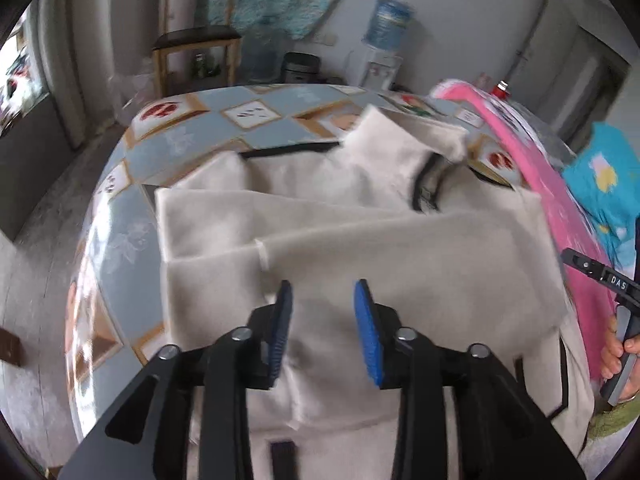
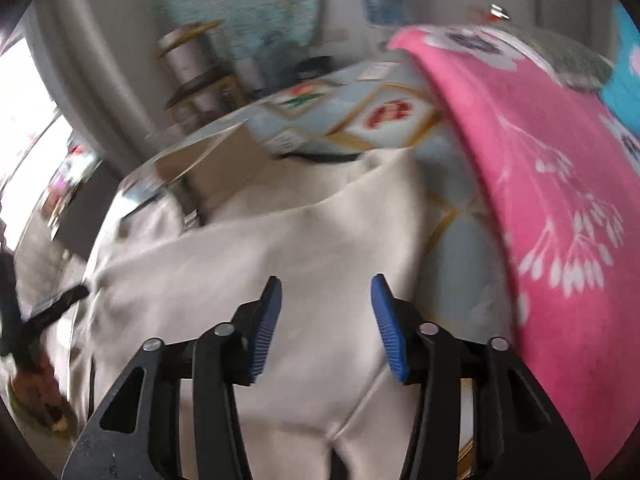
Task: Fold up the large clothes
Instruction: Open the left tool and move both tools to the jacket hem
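A large cream garment (image 1: 360, 240) with black trim lies spread on the table, its sleeves folded across its body. My left gripper (image 1: 322, 286) hovers over the sleeve near the garment's middle. It is open, and its blue pads have nothing between them. In the right wrist view the same garment (image 2: 280, 240) fills the centre. My right gripper (image 2: 326, 280) stands open above the garment's right part, not touching the cloth. Its black body (image 1: 612, 280) also shows at the right edge of the left wrist view, held by a hand.
The table (image 1: 160, 152) has a blue and white patterned cloth. A pink flowered blanket (image 2: 540, 200) lies along the garment's right side, with a turquoise cloth (image 1: 608, 184) beyond it. A wooden shelf (image 1: 196, 40) and a water dispenser (image 1: 384, 40) stand by the far wall.
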Motion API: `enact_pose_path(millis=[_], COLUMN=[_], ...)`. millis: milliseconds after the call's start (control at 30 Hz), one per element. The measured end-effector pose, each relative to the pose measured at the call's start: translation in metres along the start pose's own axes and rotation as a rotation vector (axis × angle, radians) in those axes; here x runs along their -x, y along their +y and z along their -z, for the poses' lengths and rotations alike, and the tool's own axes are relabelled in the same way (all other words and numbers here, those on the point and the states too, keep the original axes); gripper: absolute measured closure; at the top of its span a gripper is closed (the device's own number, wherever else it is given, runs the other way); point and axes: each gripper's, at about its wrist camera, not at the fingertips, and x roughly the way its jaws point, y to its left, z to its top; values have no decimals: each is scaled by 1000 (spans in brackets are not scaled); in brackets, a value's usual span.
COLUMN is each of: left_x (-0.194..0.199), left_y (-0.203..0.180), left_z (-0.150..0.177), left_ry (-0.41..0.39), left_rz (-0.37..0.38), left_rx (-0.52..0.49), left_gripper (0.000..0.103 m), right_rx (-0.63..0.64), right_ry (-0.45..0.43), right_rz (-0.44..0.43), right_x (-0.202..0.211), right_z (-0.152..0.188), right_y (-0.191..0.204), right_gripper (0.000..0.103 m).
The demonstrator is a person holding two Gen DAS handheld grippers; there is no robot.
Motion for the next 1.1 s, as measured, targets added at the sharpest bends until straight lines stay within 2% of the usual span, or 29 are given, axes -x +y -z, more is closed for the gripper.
enact_pose_path(millis=[67,133,200,300,400,467,567,633,667,733,867,933,1100], left_x=[-10,-24,-23,-6,8,5,-14,-10,-4,8,37,43,54], left_y=[-10,-12,-13,-18,-29,-39,-47,-47,-44,-42,-41,-40,-39], left_z=[10,20,26,27,34,41,53,55,55,56,74,85,121], left_ry=[38,95,72,49,9,27,81,62,62,40,6,17,61], left_rz=[-24,-63,-73,-76,-75,-58,-91,-87,-81,-71,-98,-104,-129], left_rx=[-36,-49,-55,-63,-112,-142,-176,-161,-141,-128,-130,-122,-109], left_gripper=[65,64,64,64,56,53,50,50,50,50,48,47,46], right_rx=[70,120,131,150,175,199,215,225,213,174,146,121,116], right_ry=[21,55,100,77,8,8,71,65,73,60,41,60,91], right_rz=[-12,13,65,129,72,67,104,152,148,85,92,72,102], right_x=[-2,-10,-26,-11,10,9,-18,-17,-12,8,39,48,55], right_z=[19,39,51,52,58,67,80,85,84,87,108,125,159], right_y=[21,35,37,55,78,91,99,102,102,103,106,105,108], right_gripper=[51,49,48,48,41,39,36,36,36,35,26,24,17])
